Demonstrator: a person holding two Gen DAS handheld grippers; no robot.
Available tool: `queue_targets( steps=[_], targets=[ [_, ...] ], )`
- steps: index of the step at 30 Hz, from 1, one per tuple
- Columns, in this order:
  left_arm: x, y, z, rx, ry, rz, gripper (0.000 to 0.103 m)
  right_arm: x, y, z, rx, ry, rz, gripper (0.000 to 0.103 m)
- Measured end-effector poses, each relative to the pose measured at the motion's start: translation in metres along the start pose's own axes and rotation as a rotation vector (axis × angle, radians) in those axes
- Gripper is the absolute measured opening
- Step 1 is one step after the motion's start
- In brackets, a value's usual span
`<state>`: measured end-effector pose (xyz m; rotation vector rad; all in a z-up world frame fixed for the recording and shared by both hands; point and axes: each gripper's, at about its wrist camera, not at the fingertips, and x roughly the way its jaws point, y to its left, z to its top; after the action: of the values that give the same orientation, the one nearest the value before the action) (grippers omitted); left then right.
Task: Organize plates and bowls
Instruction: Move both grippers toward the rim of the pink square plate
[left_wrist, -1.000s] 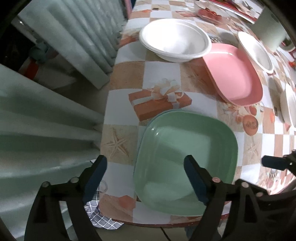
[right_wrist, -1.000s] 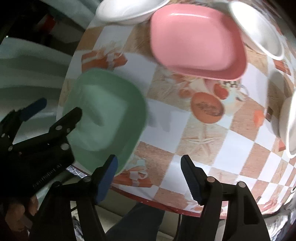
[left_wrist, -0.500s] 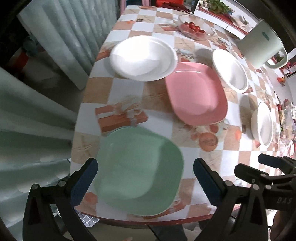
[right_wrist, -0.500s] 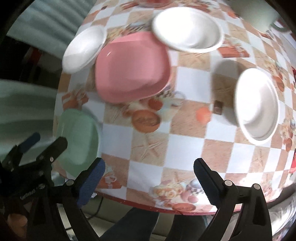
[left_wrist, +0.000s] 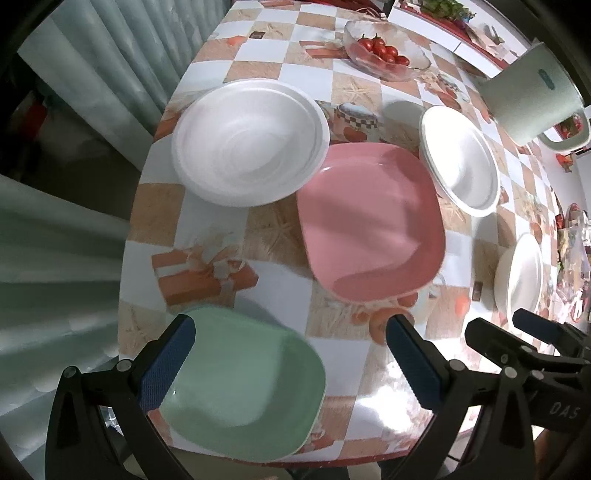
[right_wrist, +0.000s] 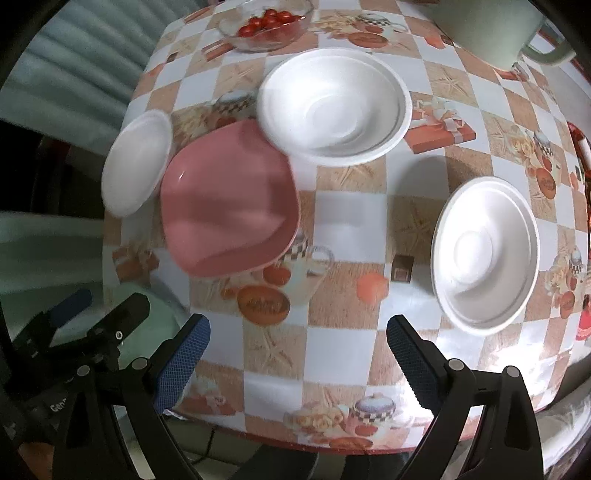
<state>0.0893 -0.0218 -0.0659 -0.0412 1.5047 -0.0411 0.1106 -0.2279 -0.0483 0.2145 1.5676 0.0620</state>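
A green square plate (left_wrist: 243, 384) lies at the table's near corner, under my left gripper (left_wrist: 288, 325), which hangs open above it without touching. Beyond it a pink square plate (left_wrist: 369, 218) sits between two white bowls (left_wrist: 251, 136) (left_wrist: 460, 158), and a third white bowl (left_wrist: 521, 280) is at the right. My right gripper (right_wrist: 297, 325) stands open and empty over bare tablecloth. From it I see the pink plate (right_wrist: 229, 199), white bowls (right_wrist: 332, 107) (right_wrist: 484, 254) (right_wrist: 136, 162), and the green plate (right_wrist: 159, 314) partly hidden behind the left gripper (right_wrist: 103, 325).
A glass bowl of cherry tomatoes (left_wrist: 384, 51) and a pale green jug (left_wrist: 532, 96) stand at the far end. A curtain (left_wrist: 55, 221) hangs beside the table's left edge. The table's front edge (right_wrist: 332, 439) runs just beyond the right fingers.
Both grippers opened wider and drew back from the green plate. The left view now takes in more of the table; the right gripper swung rightward toward the table's middle.
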Motion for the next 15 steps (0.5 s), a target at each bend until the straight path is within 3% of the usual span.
queue_targets(
  steps=[7, 15],
  targets=[
    [0.029, -0.009, 0.023, 0.009, 0.064, 0.014, 0.103, 0.014, -0.006, 0.025, 0.045, -0.01, -0.001, 0.097],
    [0.061, -0.023, 0.039, 0.047, 0.176, -0.02, 0.099, 0.041, -0.007, 0.049, 0.064, 0.044, -0.003, 0.097]
  ],
)
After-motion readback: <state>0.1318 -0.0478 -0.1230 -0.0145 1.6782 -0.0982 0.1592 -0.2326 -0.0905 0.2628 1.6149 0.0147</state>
